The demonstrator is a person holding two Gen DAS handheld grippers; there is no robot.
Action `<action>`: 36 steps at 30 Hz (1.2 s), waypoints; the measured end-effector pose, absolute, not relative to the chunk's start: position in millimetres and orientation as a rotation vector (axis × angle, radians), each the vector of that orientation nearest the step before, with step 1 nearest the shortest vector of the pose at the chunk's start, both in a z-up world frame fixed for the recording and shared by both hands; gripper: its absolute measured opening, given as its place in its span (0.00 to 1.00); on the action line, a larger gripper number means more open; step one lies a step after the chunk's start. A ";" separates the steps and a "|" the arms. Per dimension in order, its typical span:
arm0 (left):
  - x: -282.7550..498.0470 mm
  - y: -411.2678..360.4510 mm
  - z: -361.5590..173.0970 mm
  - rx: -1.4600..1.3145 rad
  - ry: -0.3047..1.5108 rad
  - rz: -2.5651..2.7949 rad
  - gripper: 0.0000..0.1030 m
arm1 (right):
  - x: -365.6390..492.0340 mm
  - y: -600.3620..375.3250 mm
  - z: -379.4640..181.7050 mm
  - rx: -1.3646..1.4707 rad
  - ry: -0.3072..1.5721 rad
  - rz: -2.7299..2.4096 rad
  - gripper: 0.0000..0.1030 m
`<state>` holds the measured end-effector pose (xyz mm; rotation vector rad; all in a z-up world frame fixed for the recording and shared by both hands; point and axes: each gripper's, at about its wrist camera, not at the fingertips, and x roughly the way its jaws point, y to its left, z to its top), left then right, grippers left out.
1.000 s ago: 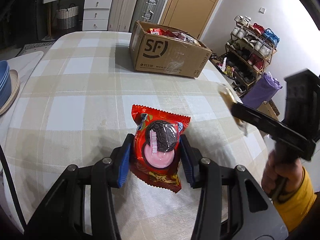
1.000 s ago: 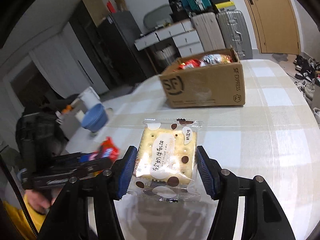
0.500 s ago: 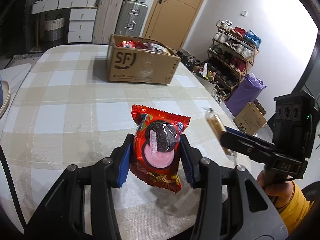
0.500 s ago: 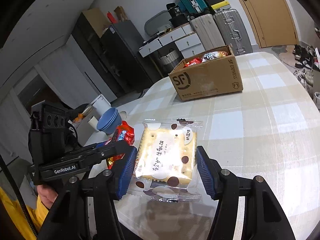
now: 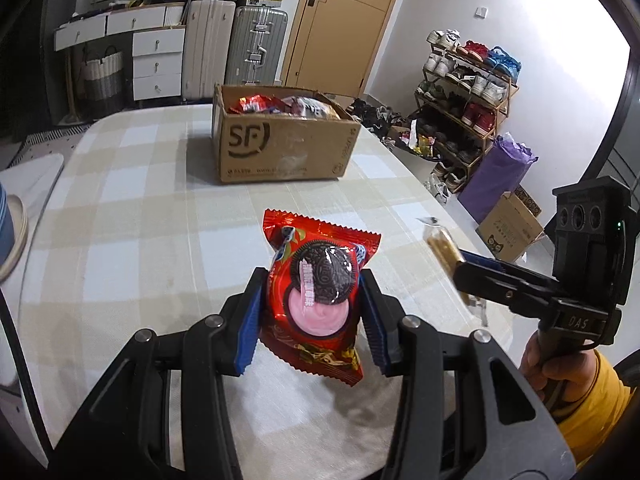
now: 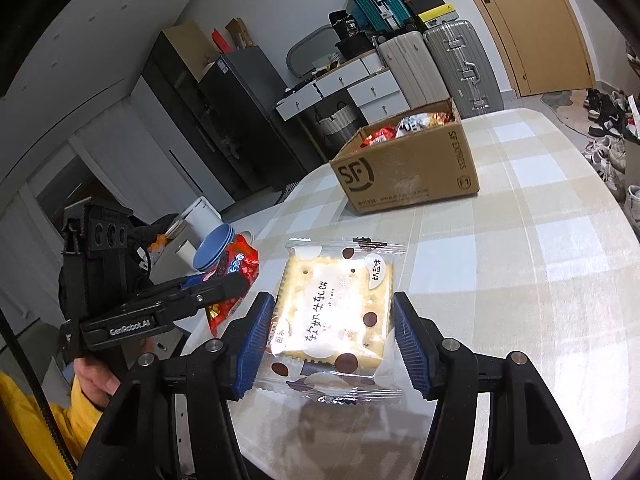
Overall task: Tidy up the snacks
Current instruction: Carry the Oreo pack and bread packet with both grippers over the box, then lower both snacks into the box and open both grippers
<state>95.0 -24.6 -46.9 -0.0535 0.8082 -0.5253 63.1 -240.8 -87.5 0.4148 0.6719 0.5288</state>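
My left claw (image 5: 312, 316) grips one red cookie pack (image 5: 318, 300), my right claw (image 6: 334, 336) one cracker pack (image 6: 332, 312); one box (image 5: 280, 148) sits ahead.

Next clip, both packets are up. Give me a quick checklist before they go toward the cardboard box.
1. Left tool clamped on the red cookie packet: ok.
2. Right tool clamped on the clear cracker packet: ok.
3. Both packets off the checked tablecloth: ok.
4. Cardboard box open on top: ok.
5. Room left inside the box: cannot tell.
6. Tablecloth between tools and box bare: ok.
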 end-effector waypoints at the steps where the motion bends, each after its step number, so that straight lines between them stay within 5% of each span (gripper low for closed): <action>1: 99.0 -24.3 -45.6 -0.048 0.808 -0.523 0.40 | 66.3 -242.2 -85.5 0.415 0.667 0.529 0.58; 16: 251.5 -26.6 23.3 0.008 0.699 -0.465 0.40 | 180.2 -260.6 -8.2 0.334 0.577 0.539 0.58; 26: 377.7 -68.9 -8.1 0.051 0.819 -0.482 0.40 | 294.2 -266.7 25.4 0.281 0.598 0.496 0.58; 36: 414.2 -104.8 -23.5 0.033 0.850 -0.537 0.40 | 379.0 -263.1 5.6 0.339 0.760 0.425 0.58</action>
